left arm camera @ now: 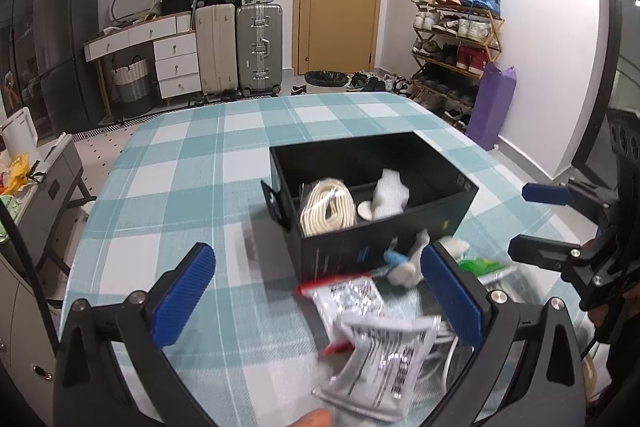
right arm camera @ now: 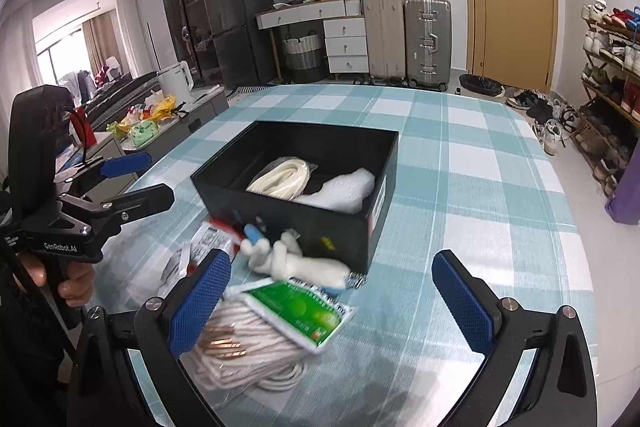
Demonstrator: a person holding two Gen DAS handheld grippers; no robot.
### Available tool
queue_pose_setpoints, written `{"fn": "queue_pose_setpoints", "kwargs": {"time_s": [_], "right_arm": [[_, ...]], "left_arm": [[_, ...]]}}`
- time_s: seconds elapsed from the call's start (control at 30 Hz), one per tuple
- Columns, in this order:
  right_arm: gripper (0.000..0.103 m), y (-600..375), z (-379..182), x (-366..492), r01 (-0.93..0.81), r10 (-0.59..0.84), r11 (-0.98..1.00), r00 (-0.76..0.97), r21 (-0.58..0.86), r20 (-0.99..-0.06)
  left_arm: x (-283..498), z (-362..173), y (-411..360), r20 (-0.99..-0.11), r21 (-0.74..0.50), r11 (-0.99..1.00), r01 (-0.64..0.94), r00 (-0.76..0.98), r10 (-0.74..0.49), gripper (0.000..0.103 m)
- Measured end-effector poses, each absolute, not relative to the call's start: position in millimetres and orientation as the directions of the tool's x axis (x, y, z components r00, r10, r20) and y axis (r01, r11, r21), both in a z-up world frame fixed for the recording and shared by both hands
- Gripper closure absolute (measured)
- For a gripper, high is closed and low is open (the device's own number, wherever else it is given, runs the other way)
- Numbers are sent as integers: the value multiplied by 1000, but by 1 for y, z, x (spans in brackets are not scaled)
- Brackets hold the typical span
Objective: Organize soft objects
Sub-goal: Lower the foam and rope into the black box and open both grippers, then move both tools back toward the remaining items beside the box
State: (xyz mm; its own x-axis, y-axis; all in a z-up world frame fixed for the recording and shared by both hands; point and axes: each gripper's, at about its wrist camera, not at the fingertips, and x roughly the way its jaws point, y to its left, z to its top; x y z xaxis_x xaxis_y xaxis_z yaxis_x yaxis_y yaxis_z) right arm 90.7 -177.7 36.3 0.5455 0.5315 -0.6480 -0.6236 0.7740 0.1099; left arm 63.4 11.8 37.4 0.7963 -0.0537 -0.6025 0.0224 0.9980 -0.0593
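Teal-and-white checked tablecloth [right arm camera: 472,163] covering the table. On it, one open black rectangular cardboard box [right arm camera: 340,227], long axis running from the near left toward the far right in the left wrist view. Inside the box, two soft items: one coil of cream cotton rope [right arm camera: 280,177] at the left end and one piece of white foam wrap [right arm camera: 340,191] beside it.

On the cloth in front of the box: one bagged bundle of white cord [right arm camera: 248,359], nearest the right camera; two silver foil sachets with red edges [left arm camera: 376,339], overlapping, under the left gripper; one green-and-white flat packet [right arm camera: 296,311] lying on the cord bundle; one white plush toy with a blue tip [right arm camera: 296,263], lying lengthwise along the box's near wall, touching it.

Left gripper [left arm camera: 320,303] and right gripper [right arm camera: 332,303]: jaws spread wide, both holding nothing.
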Motion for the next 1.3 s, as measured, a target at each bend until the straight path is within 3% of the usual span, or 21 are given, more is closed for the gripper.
{"fn": "queue_pose_setpoints", "kwargs": {"time_s": [1.03, 1.3], "right_arm": [[1, -159, 22, 83, -608, 515, 776, 458, 167, -725], [1, -137, 9, 83, -582, 447, 802, 433, 136, -783]], "left_arm": [[42, 7, 14, -675, -55, 996, 68, 733, -87, 0], [43, 3, 16, -692, -67, 995, 77, 715, -102, 0]]}}
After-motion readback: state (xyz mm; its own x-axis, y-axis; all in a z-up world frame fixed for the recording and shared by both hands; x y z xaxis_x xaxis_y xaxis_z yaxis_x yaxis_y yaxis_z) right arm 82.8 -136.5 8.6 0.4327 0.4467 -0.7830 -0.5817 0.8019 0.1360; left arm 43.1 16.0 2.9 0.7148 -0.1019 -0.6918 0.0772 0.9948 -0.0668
